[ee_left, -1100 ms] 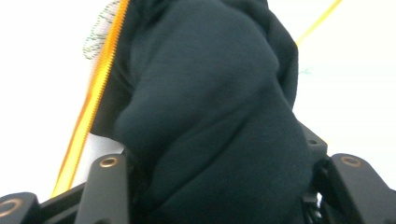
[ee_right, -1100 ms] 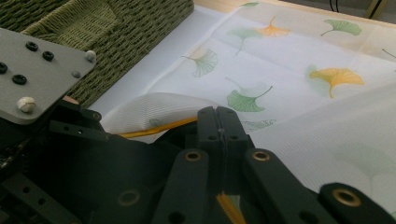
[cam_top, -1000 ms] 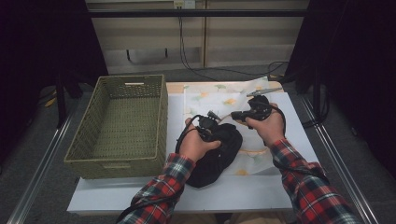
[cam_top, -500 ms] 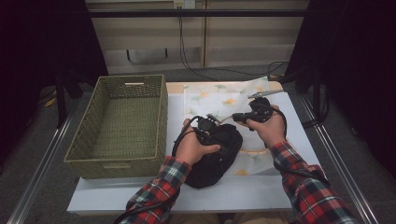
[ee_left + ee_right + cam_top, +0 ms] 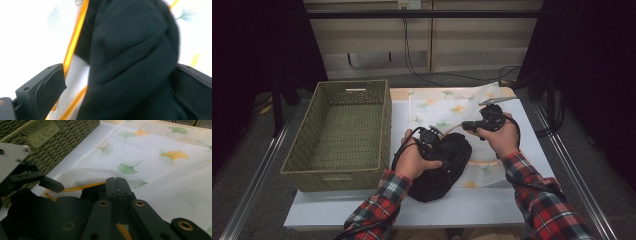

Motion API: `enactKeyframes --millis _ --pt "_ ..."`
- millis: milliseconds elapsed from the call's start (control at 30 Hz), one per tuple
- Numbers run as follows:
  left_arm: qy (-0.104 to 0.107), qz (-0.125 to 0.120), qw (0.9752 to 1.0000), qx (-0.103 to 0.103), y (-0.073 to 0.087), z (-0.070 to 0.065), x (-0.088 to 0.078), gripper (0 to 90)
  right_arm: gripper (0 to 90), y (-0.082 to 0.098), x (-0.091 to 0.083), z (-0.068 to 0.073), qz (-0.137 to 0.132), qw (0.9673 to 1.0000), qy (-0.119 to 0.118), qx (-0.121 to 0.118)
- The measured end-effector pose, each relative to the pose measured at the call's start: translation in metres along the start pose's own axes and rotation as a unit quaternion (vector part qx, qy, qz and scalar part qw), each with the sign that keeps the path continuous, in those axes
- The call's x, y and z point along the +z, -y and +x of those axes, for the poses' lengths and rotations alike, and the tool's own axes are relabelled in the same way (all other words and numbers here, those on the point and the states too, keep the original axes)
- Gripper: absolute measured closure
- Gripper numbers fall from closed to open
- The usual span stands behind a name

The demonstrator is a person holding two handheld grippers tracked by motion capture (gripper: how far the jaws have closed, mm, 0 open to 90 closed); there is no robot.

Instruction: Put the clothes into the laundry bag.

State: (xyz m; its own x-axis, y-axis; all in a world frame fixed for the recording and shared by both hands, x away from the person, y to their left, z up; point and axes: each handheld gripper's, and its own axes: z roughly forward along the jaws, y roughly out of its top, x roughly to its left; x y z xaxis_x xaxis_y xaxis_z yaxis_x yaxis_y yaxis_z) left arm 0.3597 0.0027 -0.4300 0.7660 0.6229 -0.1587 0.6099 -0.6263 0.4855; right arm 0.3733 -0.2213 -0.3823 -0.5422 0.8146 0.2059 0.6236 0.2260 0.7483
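A black garment (image 5: pixel 442 167) lies bunched on the white table, partly inside the mouth of a white mesh bag (image 5: pixel 447 105) printed with ginkgo leaves. My left gripper (image 5: pixel 431 138) is on the bundle. Its jaws have just been opening and now stand wide open, with the black garment (image 5: pixel 130 62) loose between them. My right gripper (image 5: pixel 468 125) is shut on the bag's orange edge (image 5: pixel 82 186) and holds it lifted above the garment (image 5: pixel 50 215). One of the left gripper's fingers (image 5: pixel 51 184) shows beside that raised edge.
A green woven basket (image 5: pixel 384 125) stands to the left of the bag, close by the left hand; its wall (image 5: pixel 75 135) shows in the right gripper view. The table's front edge (image 5: pixel 412 220) runs just behind the bundle. Cables trail over the floor beyond the table.
The left gripper's jaws have spread apart and let go of the black garment, which stays between them. The right gripper has kept still, shut on the bag's edge.
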Motion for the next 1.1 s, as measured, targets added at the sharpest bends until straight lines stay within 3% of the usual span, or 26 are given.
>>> enactKeyframes --millis 267,500,633,733,867,1100 --pt "0.003 -0.007 1.0000 -0.006 0.007 0.000 0.010 4.2 90.0 0.000 0.004 0.003 0.003 1.0000 -0.002 -0.002" --pt "0.001 0.003 1.0000 -0.002 0.010 -0.008 0.017 9.9 90.0 0.001 0.002 0.001 0.003 1.0000 -0.002 -0.001" --pt "0.006 0.009 0.9999 -0.001 0.011 -0.011 0.021 19.5 90.0 0.003 0.001 0.000 0.003 1.0000 -0.001 0.003" --pt "0.009 0.016 0.9998 -0.005 0.011 -0.014 0.022 34.9 90.0 0.003 0.000 0.000 0.003 1.0000 -0.001 0.002" --pt "0.014 0.023 0.9990 -0.036 0.013 -0.016 0.022 54.4 90.0 0.003 0.000 0.000 0.002 1.0000 -0.001 0.003" --pt "0.015 0.018 0.9978 -0.062 0.013 -0.015 0.018 59.7 90.0 0.003 0.000 0.002 0.002 1.0000 -0.003 0.001"
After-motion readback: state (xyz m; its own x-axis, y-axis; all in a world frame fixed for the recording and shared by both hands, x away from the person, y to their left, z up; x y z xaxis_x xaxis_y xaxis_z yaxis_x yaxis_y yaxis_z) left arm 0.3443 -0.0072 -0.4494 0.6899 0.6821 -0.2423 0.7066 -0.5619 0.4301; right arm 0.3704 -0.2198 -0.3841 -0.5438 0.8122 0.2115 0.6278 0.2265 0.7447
